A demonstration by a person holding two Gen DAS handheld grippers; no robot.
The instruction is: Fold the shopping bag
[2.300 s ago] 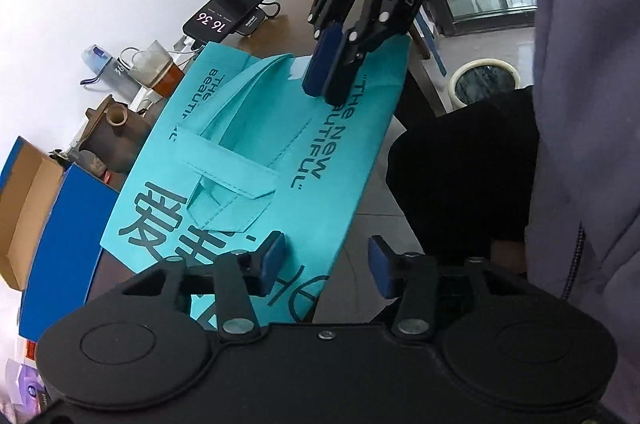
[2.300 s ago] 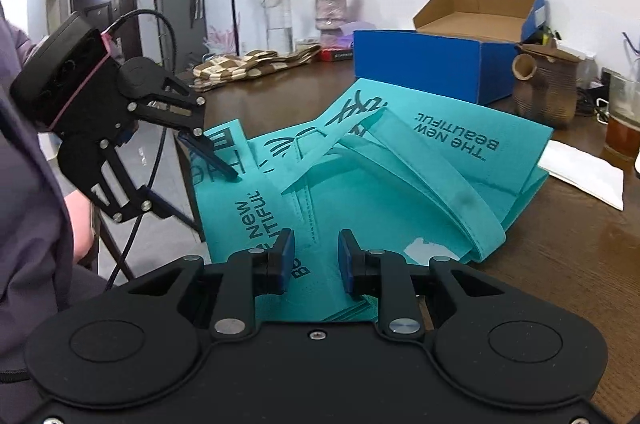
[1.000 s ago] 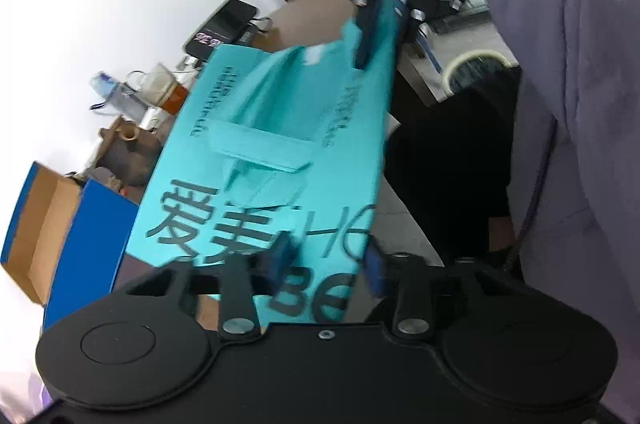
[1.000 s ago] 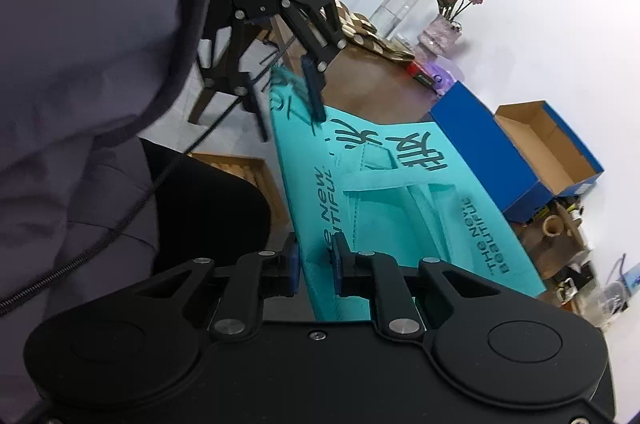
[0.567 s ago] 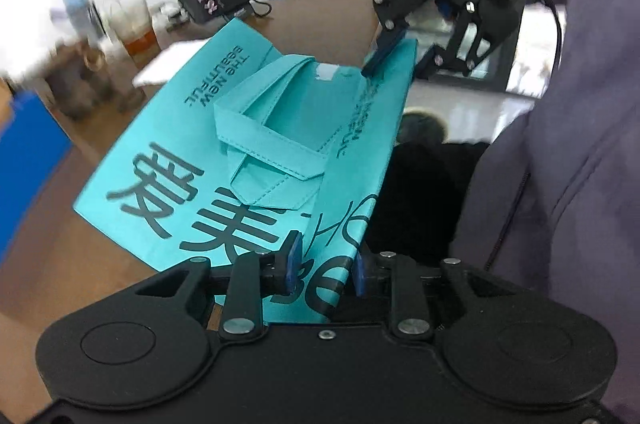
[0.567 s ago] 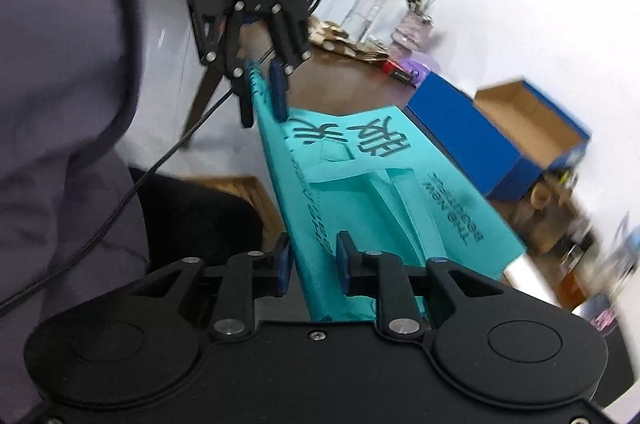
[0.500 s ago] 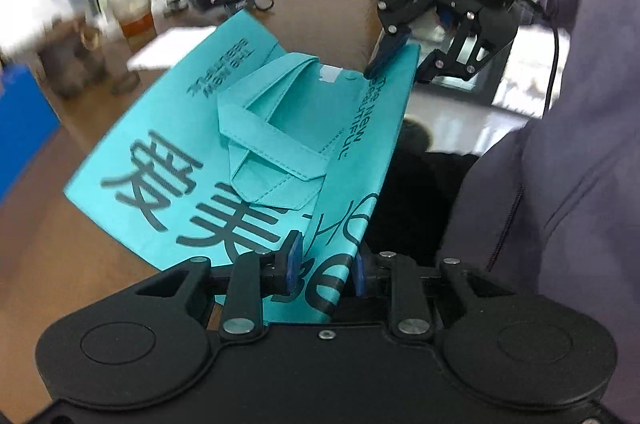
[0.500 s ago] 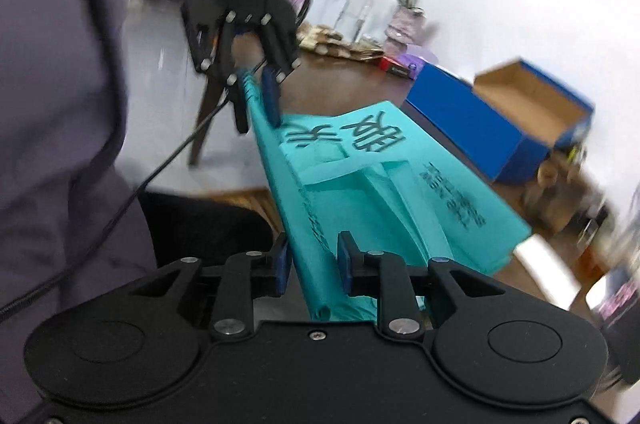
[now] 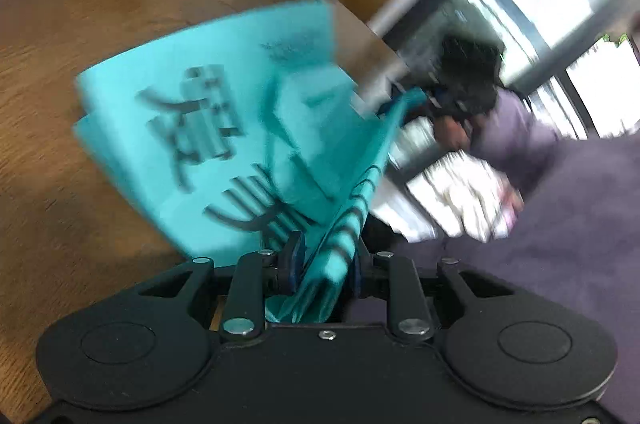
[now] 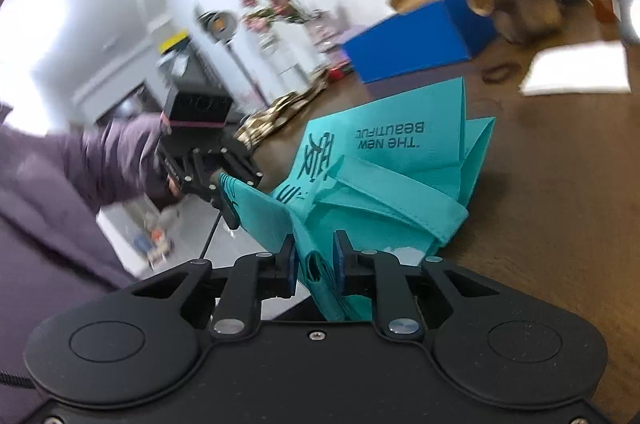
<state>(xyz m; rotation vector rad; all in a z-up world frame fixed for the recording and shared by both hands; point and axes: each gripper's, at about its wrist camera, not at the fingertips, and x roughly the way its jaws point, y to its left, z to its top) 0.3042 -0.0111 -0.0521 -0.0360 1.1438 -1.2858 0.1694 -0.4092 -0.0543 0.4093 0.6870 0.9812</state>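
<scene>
Both your grippers are clamped on the teal shopping bag point(image 10: 396, 180). Your left gripper point(image 9: 325, 260) pinches a bunched corner of the bag's near edge, with cloth filling the narrow gap between its pads. Your right gripper point(image 10: 315, 260) pinches the other end of that same edge; its jaws are closing at this moment with the fabric between them.

Taking the wooden table point(image 10: 560, 160) as the landmark: most of the bag lies on its top near the edge closest to you, while the gripped edge is lifted clear of the wood and stretched between your two hands. That edge is the bag's long axis here, running gripper to gripper, and the body of the bag spreads away from both grippers toward the table's middle. Its loop handles point(image 10: 404, 200) lie on top of the panel, between the held edge and the far edge. Neither hand looks nearer the far edge than the other, so the fold probably calls for both to carry the edge forward together, over the handles.

Farther back on the table, an open blue cardboard box point(image 10: 436, 12) shows a bare brown interior as far as the view reaches. A brown pot point(image 10: 516, 4) stands just beside it; blur hides whatever it holds. White paper point(image 10: 576, 72) lies flat beyond the bag.
</scene>
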